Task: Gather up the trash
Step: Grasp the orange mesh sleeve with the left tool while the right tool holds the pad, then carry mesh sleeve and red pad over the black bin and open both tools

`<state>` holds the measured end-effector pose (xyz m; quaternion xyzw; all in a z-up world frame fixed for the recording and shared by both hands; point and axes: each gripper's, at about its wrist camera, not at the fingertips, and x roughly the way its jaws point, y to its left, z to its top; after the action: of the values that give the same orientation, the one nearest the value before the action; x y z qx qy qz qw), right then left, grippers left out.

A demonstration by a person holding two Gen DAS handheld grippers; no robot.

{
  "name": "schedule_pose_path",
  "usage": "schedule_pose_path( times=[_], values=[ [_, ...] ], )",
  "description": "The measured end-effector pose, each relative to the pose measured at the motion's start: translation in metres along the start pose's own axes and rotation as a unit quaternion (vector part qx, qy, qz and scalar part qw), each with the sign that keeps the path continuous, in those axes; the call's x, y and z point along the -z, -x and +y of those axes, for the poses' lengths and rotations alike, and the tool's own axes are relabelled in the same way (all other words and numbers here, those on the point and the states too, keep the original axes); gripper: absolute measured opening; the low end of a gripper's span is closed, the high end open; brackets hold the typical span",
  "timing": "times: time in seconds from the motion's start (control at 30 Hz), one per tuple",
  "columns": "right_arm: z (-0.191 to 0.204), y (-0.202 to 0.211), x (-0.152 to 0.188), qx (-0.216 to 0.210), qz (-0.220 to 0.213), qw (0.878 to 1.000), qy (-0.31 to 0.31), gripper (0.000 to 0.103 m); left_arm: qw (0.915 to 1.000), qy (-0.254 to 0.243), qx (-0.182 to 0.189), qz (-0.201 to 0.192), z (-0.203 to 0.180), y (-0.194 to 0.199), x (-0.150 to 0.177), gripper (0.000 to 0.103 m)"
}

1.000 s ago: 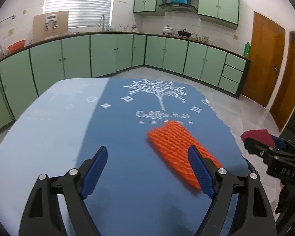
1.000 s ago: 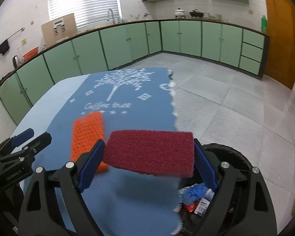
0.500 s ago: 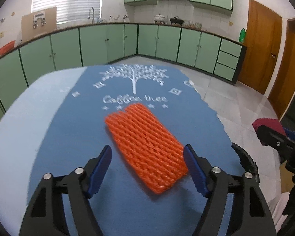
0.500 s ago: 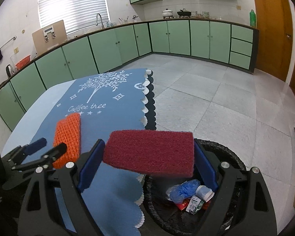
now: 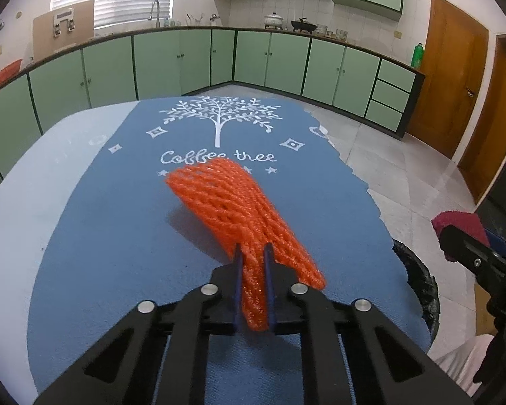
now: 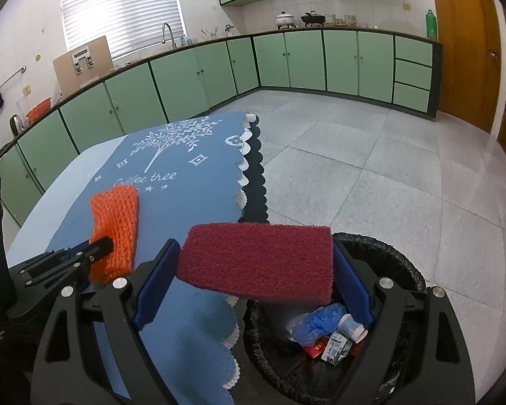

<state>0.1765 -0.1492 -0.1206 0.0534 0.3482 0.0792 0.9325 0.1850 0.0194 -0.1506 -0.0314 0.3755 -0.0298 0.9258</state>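
My left gripper (image 5: 252, 253) is shut on the near end of an orange foam net sleeve (image 5: 232, 202), which lifts off the blue tablecloth (image 5: 118, 222). The sleeve also shows in the right wrist view (image 6: 116, 222), with the left gripper (image 6: 97, 246) on it. My right gripper (image 6: 256, 260) is shut on a dark red scouring pad (image 6: 256, 260) and holds it over the rim of the black-lined trash bin (image 6: 404, 270). The pad also shows at the right edge of the left wrist view (image 5: 458, 222).
The bin holds a blue wrapper (image 6: 315, 320), a small white bottle (image 6: 350, 325) and a carton (image 6: 335, 346). The bin rim (image 5: 418, 276) is beside the table's right edge. Green cabinets (image 5: 219, 60) line the walls. Grey tiled floor (image 6: 371, 168) lies to the right.
My left gripper has moved onto the orange sleeve, closed on its near end and raised it. My right gripper has carried the red pad rightward from above the table to over the bin.
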Motion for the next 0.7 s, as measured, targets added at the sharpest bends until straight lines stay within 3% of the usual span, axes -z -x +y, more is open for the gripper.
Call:
schedule_pose_path(
  times=[0.7],
  values=[
    [0.022,0.045,-0.010,-0.005,-0.038,0.999,0.007,0.085,0.9972,0.001,0.038,-0.065,0.008,0.081,-0.024,0.009]
  ],
)
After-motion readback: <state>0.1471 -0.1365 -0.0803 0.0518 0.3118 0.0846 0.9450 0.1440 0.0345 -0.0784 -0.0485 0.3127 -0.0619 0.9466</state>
